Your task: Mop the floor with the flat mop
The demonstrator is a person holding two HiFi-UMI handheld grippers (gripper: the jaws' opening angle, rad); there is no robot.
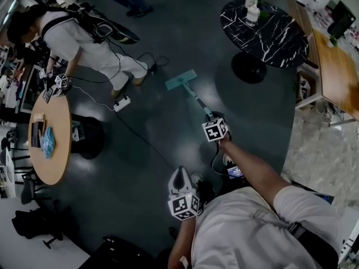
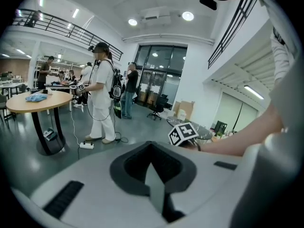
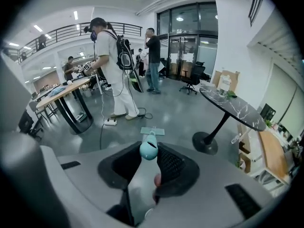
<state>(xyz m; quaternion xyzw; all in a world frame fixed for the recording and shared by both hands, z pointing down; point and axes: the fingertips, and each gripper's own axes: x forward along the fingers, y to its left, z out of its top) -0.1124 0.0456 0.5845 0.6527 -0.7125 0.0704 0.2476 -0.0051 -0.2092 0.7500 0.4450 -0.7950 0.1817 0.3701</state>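
The right gripper is clamping the teal-capped top of the slim flat mop handle, jaws closed on it. The handle is slanting down and ahead of this gripper to the rectangular teal mop pad, which is lying flat on the glossy dark grey floor. The left gripper is hanging behind and left of it, jaws pressed together, gripping nothing.

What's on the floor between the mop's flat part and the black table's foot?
Nothing: only bare dark floor lies between the mop head and the table base, as the head view shows.
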